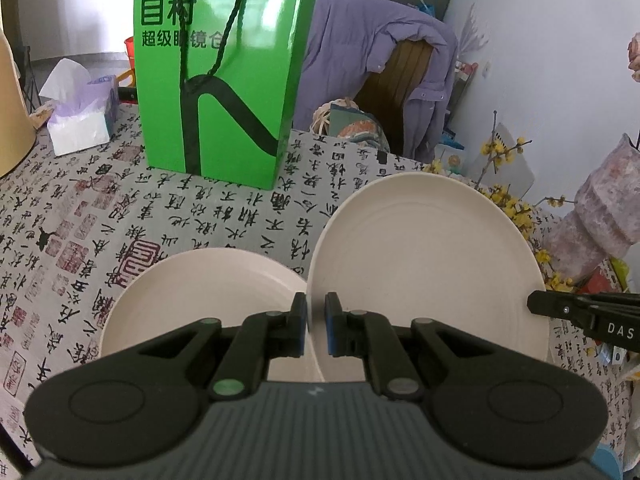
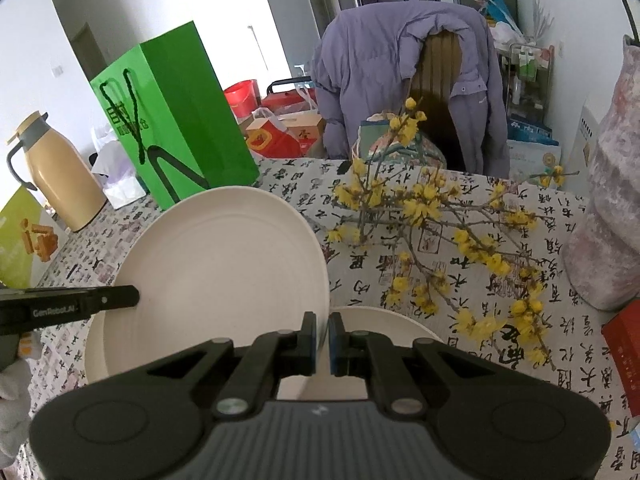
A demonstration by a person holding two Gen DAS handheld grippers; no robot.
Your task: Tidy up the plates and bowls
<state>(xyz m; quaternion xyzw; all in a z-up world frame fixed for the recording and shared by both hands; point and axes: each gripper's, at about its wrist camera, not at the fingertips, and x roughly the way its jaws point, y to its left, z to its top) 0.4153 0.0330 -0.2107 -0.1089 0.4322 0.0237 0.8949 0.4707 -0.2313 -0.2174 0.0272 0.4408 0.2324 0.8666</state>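
Observation:
A cream plate [image 1: 424,264] is held tilted above the table, both grippers pinching its rim from opposite sides. My left gripper [image 1: 316,322] is shut on its left edge. My right gripper [image 2: 322,338] is shut on its right edge; the plate also shows in the right wrist view [image 2: 216,272]. A second cream plate [image 1: 200,296] lies flat on the table below, also partly seen in the right wrist view [image 2: 384,320]. The right gripper's finger tip [image 1: 560,306] shows at the plate's far edge, and the left one [image 2: 112,298] in the other view.
A green paper bag [image 1: 224,68] stands behind the plates, a tissue box [image 1: 80,120] to its left. A beige thermos [image 2: 56,176] stands at far left. Yellow flower branches [image 2: 440,232] and a pink wrapped vase [image 2: 612,208] are on the right. A chair with a purple coat [image 2: 400,80] stands behind the table.

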